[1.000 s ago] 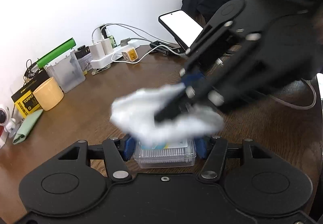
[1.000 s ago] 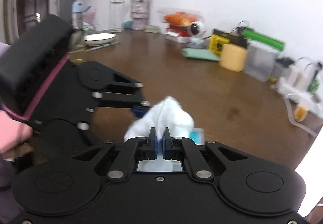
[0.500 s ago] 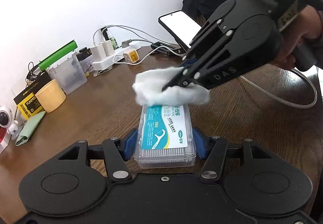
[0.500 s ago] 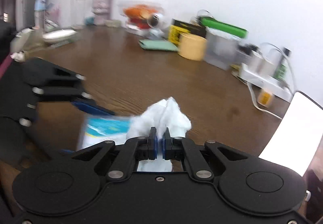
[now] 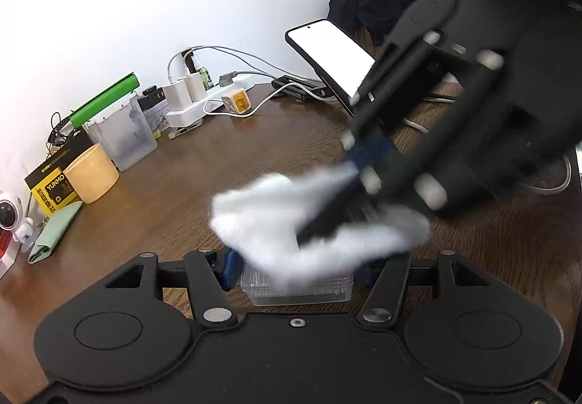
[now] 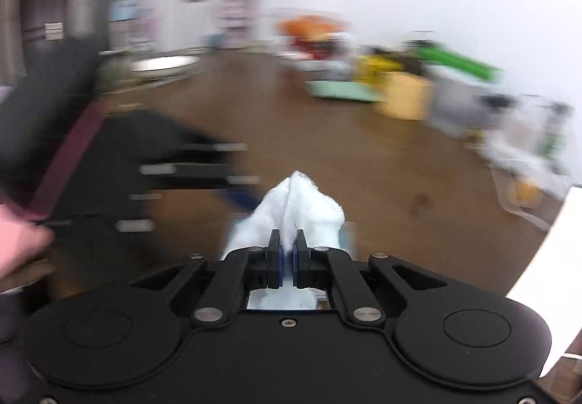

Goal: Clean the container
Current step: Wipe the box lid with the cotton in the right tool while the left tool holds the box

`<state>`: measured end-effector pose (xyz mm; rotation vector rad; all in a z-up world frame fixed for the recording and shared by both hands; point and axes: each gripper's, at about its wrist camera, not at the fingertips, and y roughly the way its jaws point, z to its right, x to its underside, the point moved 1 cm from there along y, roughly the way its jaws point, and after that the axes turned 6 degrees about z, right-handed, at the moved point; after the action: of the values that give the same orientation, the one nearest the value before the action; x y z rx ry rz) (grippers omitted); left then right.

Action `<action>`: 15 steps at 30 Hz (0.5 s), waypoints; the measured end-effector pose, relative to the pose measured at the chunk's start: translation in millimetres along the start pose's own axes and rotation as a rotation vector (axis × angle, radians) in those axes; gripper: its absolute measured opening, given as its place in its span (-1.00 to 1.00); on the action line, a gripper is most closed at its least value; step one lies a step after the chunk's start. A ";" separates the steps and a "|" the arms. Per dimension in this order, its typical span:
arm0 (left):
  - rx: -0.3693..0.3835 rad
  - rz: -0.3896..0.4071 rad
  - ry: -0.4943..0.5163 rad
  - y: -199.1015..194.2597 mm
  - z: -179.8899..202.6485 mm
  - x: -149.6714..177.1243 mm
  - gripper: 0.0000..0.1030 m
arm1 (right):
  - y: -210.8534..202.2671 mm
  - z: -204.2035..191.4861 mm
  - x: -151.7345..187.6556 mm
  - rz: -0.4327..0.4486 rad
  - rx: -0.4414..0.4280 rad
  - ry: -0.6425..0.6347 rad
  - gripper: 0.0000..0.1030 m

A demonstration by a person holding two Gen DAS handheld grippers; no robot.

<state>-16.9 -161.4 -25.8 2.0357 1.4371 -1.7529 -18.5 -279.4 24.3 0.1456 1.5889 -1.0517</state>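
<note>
Left gripper (image 5: 296, 267) clamps the box (image 5: 298, 289) at 6 o'clock above the bench (image 5: 182, 193); right gripper (image 6: 287, 256) pinches the wipe (image 5: 287, 233) atop it. Best: light, full-length strokes.

I see bare table (image 5: 225, 163) far of the container (image 5: 298, 289); yellow cup (image 5: 92, 173), power strip (image 5: 203, 105), phone (image 5: 333, 58) line the far edge.

On the table stand one clear plastic container (image 5: 298, 289), one white wipe (image 5: 269, 222), one yellow cup (image 5: 92, 174), one phone (image 5: 333, 56), two grippers and one power strip (image 5: 203, 105).
</note>
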 end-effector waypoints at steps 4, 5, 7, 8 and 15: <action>-0.001 0.001 0.003 -0.1 0.1 0.2 0.12 | 4.8 30.3 2.5 -0.002 0.135 0.025 -0.92; 0.000 0.001 0.003 -0.1 0.2 0.2 0.12 | 5.3 38.2 3.4 -0.007 0.176 0.035 -0.92; 0.001 0.001 0.001 0.0 0.0 0.2 0.12 | 5.2 41.4 1.7 -0.009 0.155 0.050 -0.92; 0.004 0.000 -0.002 0.2 -0.7 0.2 0.12 | 4.5 36.4 0.6 -0.003 0.086 0.050 -0.92; 0.050 -0.017 -0.058 -6.2 -12.5 5.4 0.15 | 11.9 26.7 5.9 -0.013 0.015 0.046 -0.91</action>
<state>-12.7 -147.3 -23.0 1.9847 1.4119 -1.8571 6.3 -293.1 14.8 0.1706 1.6257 -1.0772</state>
